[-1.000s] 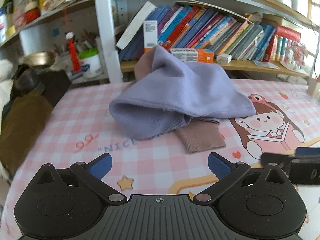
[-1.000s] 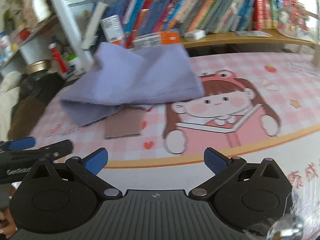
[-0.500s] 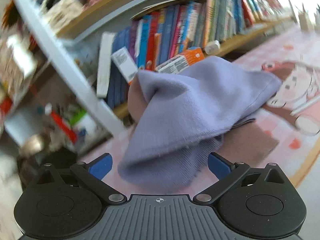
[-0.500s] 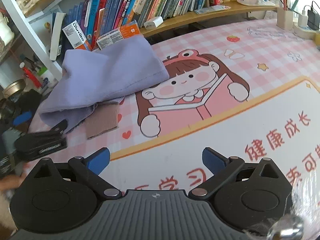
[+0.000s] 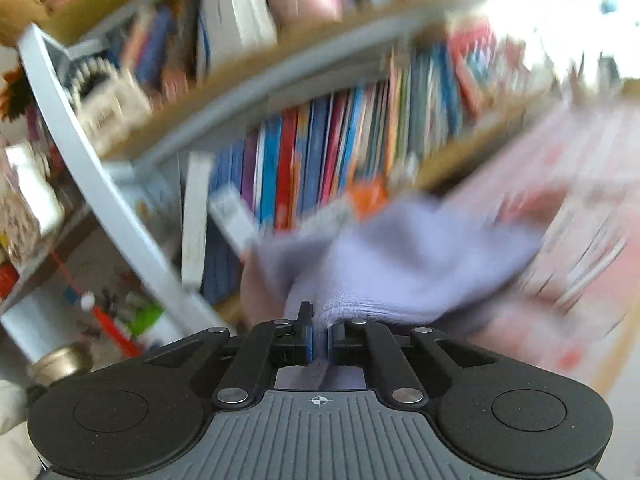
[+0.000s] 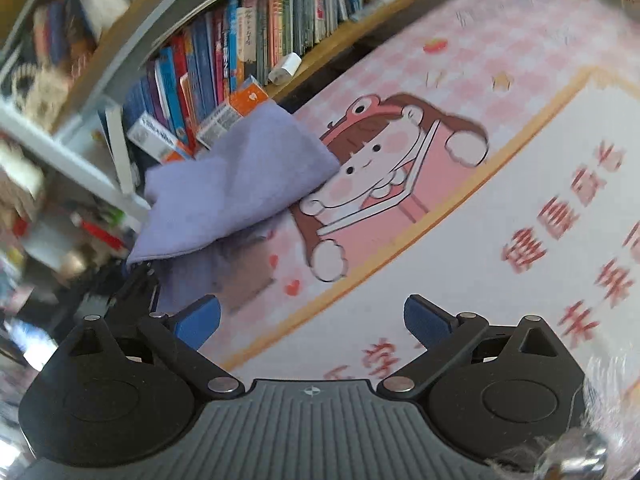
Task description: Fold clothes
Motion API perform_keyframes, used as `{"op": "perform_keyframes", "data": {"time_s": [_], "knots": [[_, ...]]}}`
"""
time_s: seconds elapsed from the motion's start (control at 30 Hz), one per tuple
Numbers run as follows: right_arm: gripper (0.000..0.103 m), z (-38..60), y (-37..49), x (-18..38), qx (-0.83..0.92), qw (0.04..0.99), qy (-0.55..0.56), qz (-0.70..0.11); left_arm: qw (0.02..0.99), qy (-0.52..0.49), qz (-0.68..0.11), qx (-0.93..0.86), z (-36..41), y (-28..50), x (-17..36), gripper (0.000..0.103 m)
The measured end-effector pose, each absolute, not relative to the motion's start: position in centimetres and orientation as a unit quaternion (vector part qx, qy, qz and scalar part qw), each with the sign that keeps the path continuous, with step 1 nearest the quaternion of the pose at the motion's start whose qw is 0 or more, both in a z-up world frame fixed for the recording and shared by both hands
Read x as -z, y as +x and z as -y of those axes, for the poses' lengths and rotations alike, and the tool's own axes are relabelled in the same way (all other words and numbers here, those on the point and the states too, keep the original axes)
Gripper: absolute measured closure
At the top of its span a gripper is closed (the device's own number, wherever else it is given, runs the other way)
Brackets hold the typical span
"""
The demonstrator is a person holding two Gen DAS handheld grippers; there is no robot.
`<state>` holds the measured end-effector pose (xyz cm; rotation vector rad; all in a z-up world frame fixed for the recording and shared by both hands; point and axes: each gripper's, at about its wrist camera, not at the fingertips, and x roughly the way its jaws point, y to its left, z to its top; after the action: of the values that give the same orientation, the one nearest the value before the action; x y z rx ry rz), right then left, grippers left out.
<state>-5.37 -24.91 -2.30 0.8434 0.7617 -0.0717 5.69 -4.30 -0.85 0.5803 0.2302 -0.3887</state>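
Here the left tool (image 5: 319, 340) is clamped on the ribbed hem of the lavender sweater (image 6: 236, 184), which lies bunched at the worktop's (image 6: 460, 264) ten o'clock, against the bookshelf (image 6: 256, 40). The right tool (image 6: 312, 318) hangs spread and empty. Likely soft, light and droopy knit; take the opposite hem corner, toward one o'clock, to pull it flat

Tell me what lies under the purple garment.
A brownish cuff pokes out beneath the purple garment, on the pink mat. How far it extends underneath is hidden.
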Motion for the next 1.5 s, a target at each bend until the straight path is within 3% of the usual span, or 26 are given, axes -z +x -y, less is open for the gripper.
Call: {"op": "perform_keyframes", "data": {"time_s": [0.23, 0.53, 0.6, 0.67, 0.73, 0.77, 0.93, 1.1, 1.23, 1.33, 1.5], "knots": [[0.003, 27.7, -3.7, 4.8, -0.018, 0.765, 0.528, -0.368, 0.951, 0.186, -0.110, 0.219, 5.4, -2.7, -3.1, 0.097], [0.006, 30.7, -4.2, 9.1, -0.077, 0.629, 0.654, -0.413, 0.958, 0.159, -0.120, 0.206, 9.6, -11.7, -4.4, 0.097], [0.027, 31.8, -4.7, 9.3, -0.074, 0.625, 0.658, -0.414, 0.960, 0.163, -0.125, 0.190, 10.6, -12.9, -4.4, 0.097], [0.067, 33.0, -5.0, 9.3, -0.070, 0.631, 0.655, -0.410, 0.962, 0.161, -0.134, 0.175, 11.3, -13.9, -4.3, 0.097], [0.084, 34.4, -5.3, 9.1, -0.071, 0.640, 0.652, -0.400, 0.964, 0.156, -0.141, 0.165, 11.9, -14.7, -4.3, 0.097], [0.087, 35.1, -5.5, 8.8, -0.075, 0.646, 0.650, -0.392, 0.964, 0.154, -0.141, 0.164, 12.3, -15.0, -4.4, 0.097], [0.091, 40.6, -5.3, 3.4, -0.101, 0.707, 0.639, -0.285, 0.963, 0.092, -0.104, 0.230, 13.6, -15.8, -7.4, 0.097], [0.091, 44.2, -5.0, -10.3, -0.128, 0.842, 0.512, -0.110, 0.936, -0.053, -0.030, 0.347, 13.0, -15.7, -12.5, 0.097], [0.091, 43.0, -4.7, -20.3, -0.199, 0.892, 0.405, -0.005, 0.901, -0.143, 0.023, 0.409, 10.7, -15.5, -15.2, 0.097], [0.091, 40.2, -2.4, -24.4, -0.256, 0.903, 0.345, -0.018, 0.887, -0.182, 0.009, 0.423, 9.1, -14.4, -14.7, 0.097], [0.091, 32.6, 5.6, -19.3, -0.244, 0.914, 0.259, -0.197, 0.908, -0.166, -0.125, 0.365, 7.1, -10.2, -8.6, 0.097]]}}
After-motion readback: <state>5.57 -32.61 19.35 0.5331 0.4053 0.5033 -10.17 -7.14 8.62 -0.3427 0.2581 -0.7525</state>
